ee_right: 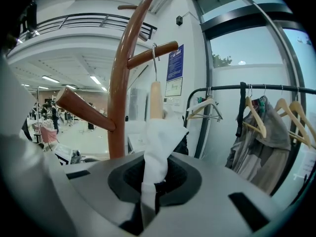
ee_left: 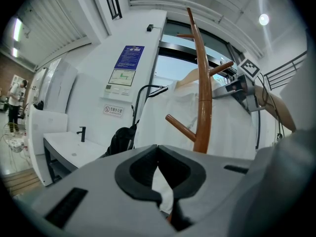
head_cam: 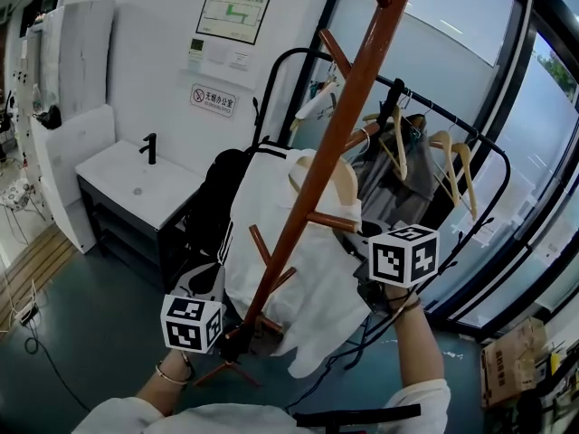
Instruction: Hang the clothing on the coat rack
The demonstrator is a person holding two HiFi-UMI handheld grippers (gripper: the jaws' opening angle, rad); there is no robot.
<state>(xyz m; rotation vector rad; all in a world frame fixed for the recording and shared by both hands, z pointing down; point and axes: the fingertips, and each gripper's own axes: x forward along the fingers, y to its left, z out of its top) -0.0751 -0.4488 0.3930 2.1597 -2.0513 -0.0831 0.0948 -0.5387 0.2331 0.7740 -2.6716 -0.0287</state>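
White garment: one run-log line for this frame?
white garment: on hanger, hook over coat rack peg | right gripper: shut on white garment | left gripper: jaws together

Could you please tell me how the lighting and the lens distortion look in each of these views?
Head view: even daylight, brightest through the glass wall at right, with little blur. Left gripper view: strong fisheye with black corners, a bowed coat rack and a flaring ceiling lamp. Right gripper view: the same fisheye bends the coat rack; the white garment at the jaws shows its folds and is not blown out.
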